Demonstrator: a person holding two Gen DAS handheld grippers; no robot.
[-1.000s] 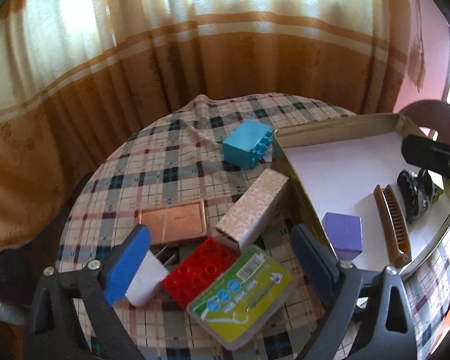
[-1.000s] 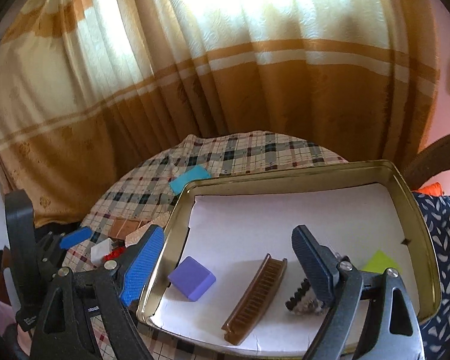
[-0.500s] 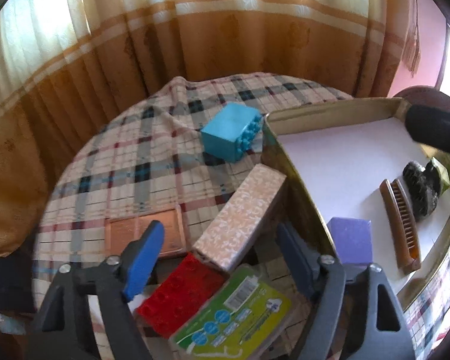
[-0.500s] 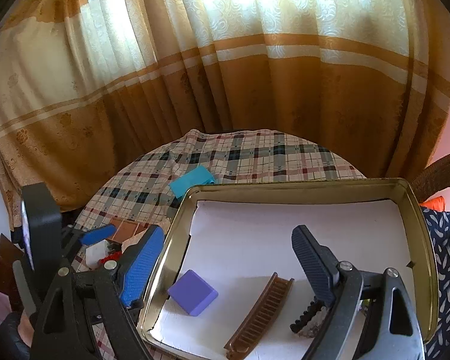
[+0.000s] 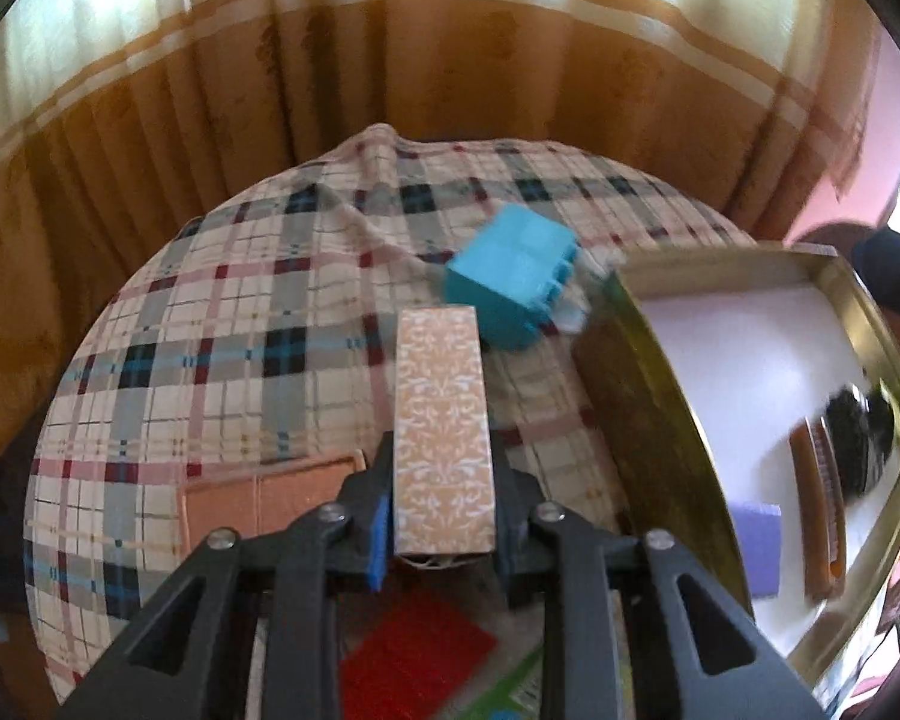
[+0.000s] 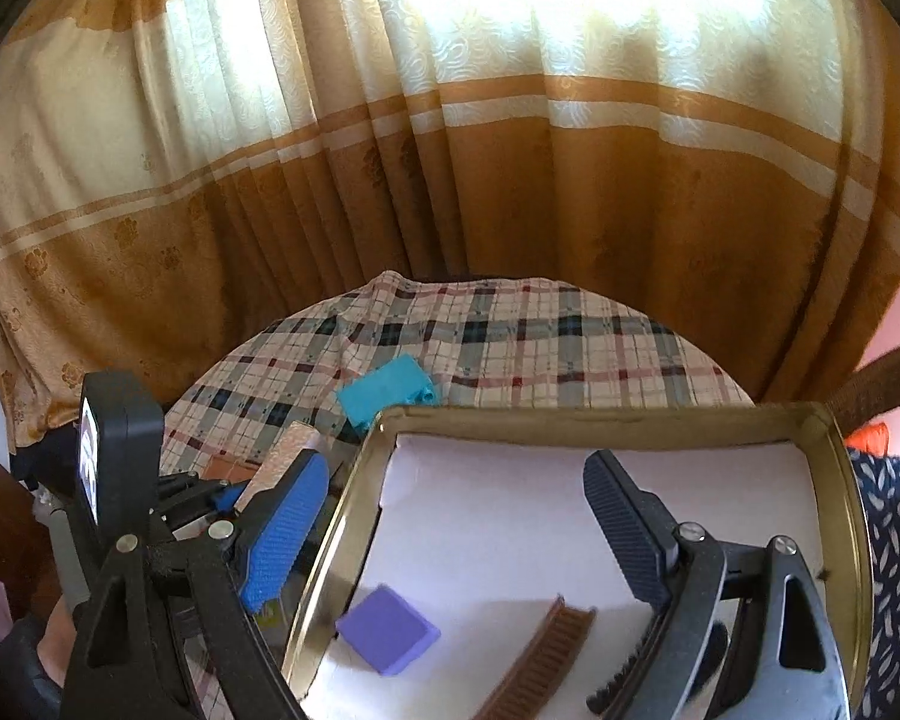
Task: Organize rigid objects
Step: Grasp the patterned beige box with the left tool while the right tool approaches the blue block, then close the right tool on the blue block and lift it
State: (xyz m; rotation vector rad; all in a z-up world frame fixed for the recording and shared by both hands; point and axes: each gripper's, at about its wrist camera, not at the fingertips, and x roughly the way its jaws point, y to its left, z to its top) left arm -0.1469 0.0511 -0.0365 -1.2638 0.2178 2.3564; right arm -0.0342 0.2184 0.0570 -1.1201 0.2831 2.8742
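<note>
We see the left gripper pinching the near end of a long peach-patterned rectangular box — its jaws have just been closing and now press both long sides. The box points away from the camera over the checked tablecloth. Just beyond its far end lies a teal plastic building brick, close to it, maybe touching; the blur leaves us unsure. Left of the gripper a flat copper-coloured rectangular plate lies on the cloth, and under the gripper we catch a red studded plastic brick and the corner of a green card pack.

The right gripper hangs with its jaws spread wide and nothing between them, over the near left part of a gold-rimmed metal tray lined with white paper. In the tray, a purple plastic cube sits at the near left, a brown plastic comb just right of it, and a black toothed object is mostly hidden behind the right jaw. An orange-and-cream curtain hangs behind the table.
</note>
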